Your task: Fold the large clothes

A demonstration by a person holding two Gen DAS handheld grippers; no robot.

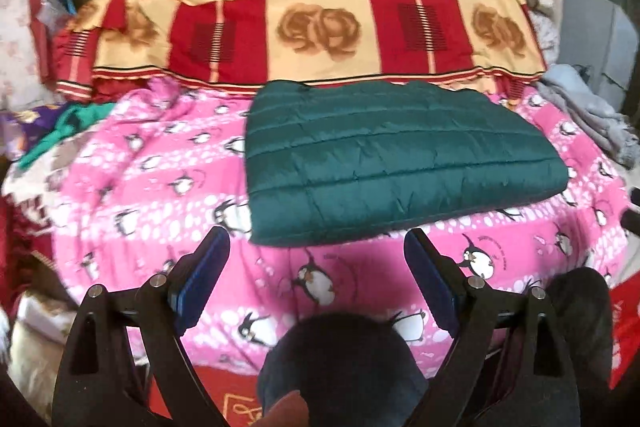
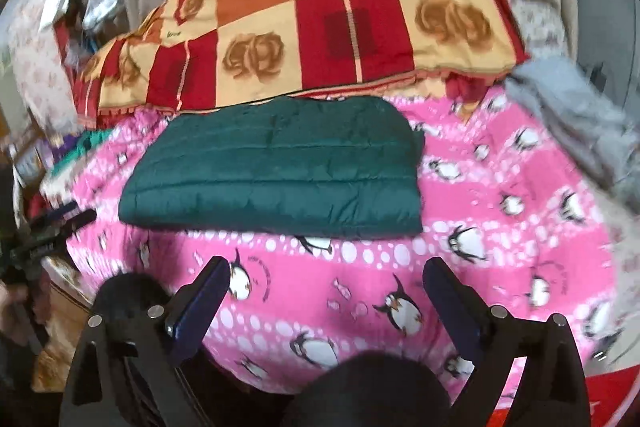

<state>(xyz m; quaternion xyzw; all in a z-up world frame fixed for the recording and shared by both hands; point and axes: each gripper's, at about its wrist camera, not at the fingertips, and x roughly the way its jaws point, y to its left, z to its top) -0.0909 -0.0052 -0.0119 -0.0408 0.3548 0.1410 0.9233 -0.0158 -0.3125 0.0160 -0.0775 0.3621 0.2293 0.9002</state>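
Note:
A dark green quilted jacket (image 1: 396, 155) lies folded into a flat rectangle on a pink penguin-print blanket (image 1: 160, 195). It also shows in the right wrist view (image 2: 276, 167), left of centre. My left gripper (image 1: 316, 247) is open and empty, held just short of the jacket's near edge. My right gripper (image 2: 326, 273) is open and empty, a little nearer me than the jacket's near edge, over the pink blanket (image 2: 500, 247). The left gripper's tip (image 2: 60, 223) shows at the left edge of the right wrist view.
A red, orange and cream rose-patterned quilt (image 1: 320, 19) lies piled behind the jacket. A grey garment (image 1: 588, 111) lies at the right, also in the right wrist view (image 2: 580, 123). Green and purple clothes (image 1: 60, 131) lie at the left. My dark-clothed knees (image 1: 336, 371) are below the grippers.

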